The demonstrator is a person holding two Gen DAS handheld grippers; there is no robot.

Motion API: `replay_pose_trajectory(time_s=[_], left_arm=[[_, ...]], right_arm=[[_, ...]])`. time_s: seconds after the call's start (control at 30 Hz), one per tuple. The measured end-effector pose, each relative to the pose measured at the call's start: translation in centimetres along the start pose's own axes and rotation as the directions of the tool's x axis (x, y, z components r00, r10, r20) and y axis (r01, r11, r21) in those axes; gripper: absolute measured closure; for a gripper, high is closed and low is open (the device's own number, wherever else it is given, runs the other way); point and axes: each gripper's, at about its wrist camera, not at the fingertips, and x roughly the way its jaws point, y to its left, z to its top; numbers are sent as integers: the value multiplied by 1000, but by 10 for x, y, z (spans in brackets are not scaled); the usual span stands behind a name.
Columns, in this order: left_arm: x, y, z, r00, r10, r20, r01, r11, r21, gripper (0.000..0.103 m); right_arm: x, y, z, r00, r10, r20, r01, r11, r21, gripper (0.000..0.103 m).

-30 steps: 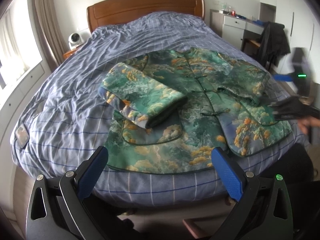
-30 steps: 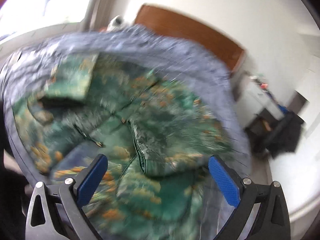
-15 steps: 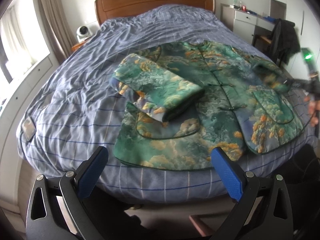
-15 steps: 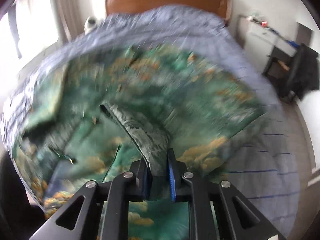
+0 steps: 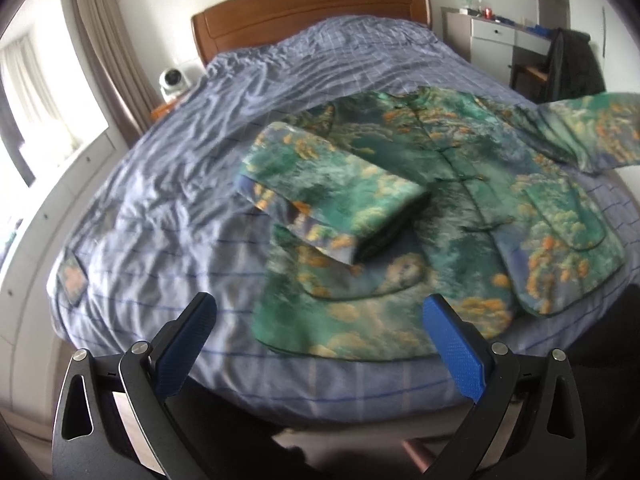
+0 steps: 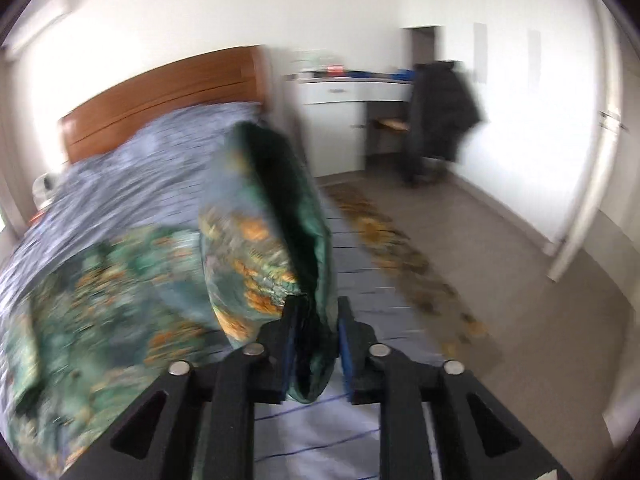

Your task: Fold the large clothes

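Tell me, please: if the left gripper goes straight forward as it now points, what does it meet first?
Probably the jacket's bottom hem on the bed. The left gripper is open and empty, and the hem lies just ahead between its fingers. Depth is unclear in this fisheye view.

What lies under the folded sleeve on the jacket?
The folded sleeve rests on the jacket front, partly over a rounded pocket, all spread on the blue checked bedspread. The jacket fabric directly beneath the sleeve is covered.
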Motion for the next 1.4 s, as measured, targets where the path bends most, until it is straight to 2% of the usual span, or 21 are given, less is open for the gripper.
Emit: replay_pose_trajectory(time_s=[0.07, 0.13, 0.2, 0.23, 0.3, 0.43, 0.5, 0.57, 0.63, 0.7, 0.77, 0.8, 0.83, 0.87, 0.97, 1.13, 1.23, 1.33, 1.4], left_arm=[[6, 4, 6, 1000, 17, 21, -18, 999, 42, 0], [14, 5, 12, 999, 3, 50, -8, 995, 100, 0], [27, -3, 20, 997, -58, 58, 46, 979, 199, 0], [38, -11, 24, 995, -92, 48, 77, 964, 256, 0], [59, -28, 29, 991, -132, 18, 117, 928, 353, 0], [113, -59, 38, 988, -145, -47, 149, 860, 488, 0], [136, -66, 42, 989, -132, -67, 148, 846, 512, 0], [161, -67, 48, 989, -114, -91, 145, 846, 513, 0], [182, -60, 55, 979, -146, -140, 196, 858, 474, 0], [188, -47, 59, 961, -217, -172, 271, 866, 420, 8], [191, -31, 63, 933, -296, -207, 352, 870, 345, 51], [189, -22, 65, 916, -337, -216, 391, 869, 303, 62], [186, -14, 66, 907, -364, -212, 412, 871, 267, 89], [181, -10, 64, 911, -363, -195, 404, 881, 248, 93], [164, 16, 64, 923, -360, -136, 381, 906, 183, 93], [130, 84, 71, 960, -278, -26, 279, 959, 59, 93], [116, 134, 70, 983, -183, 11, 184, 983, -17, 93], [117, 182, 67, 996, -91, 10, 92, 990, -104, 91], [119, 211, 63, 1000, -24, 2, 24, 985, -174, 81]], right_arm=[[4, -26, 0, 995, -103, 1, 103, 994, 31, 67], [2, -41, -6, 982, -190, 9, 190, 981, 31, 62], [-6, -45, -14, 974, -225, 12, 225, 974, 25, 52], [-10, -42, -20, 976, -218, 11, 218, 976, 20, 50], [-21, -30, -30, 983, -181, 9, 181, 983, -8, 43], [-43, 20, -57, 999, -46, -6, 45, 996, -80, 42], [-55, 46, -74, 999, 43, -25, -46, 993, -106, 42], [-71, 68, -91, 991, 125, -37, -129, 984, -125, 42], [-83, 86, -105, 983, 182, -38, -185, 972, -143, 42], [-97, 103, -116, 971, 235, -35, -237, 956, -173, 42], [-112, 118, -125, 964, 264, -19, -263, 944, -200, 42], [-118, 124, -128, 961, 276, -11, -272, 939, -210, 42], [-123, 129, -129, 959, 285, -7, -279, 935, -219, 42], [-128, 135, -130, 957, 291, -1, -284, 930, -233, 42], [-138, 155, -130, 952, 304, 23, -286, 915, -284, 42], [-149, 181, -130, 930, 366, 25, -338, 881, -330, 42], [-152, 194, -135, 921, 389, 17, -359, 867, -346, 42], [-153, 203, -140, 913, 407, 8, -379, 857, -348, 42], [-155, 208, -143, 910, 414, 3, -386, 852, -354, 42]])
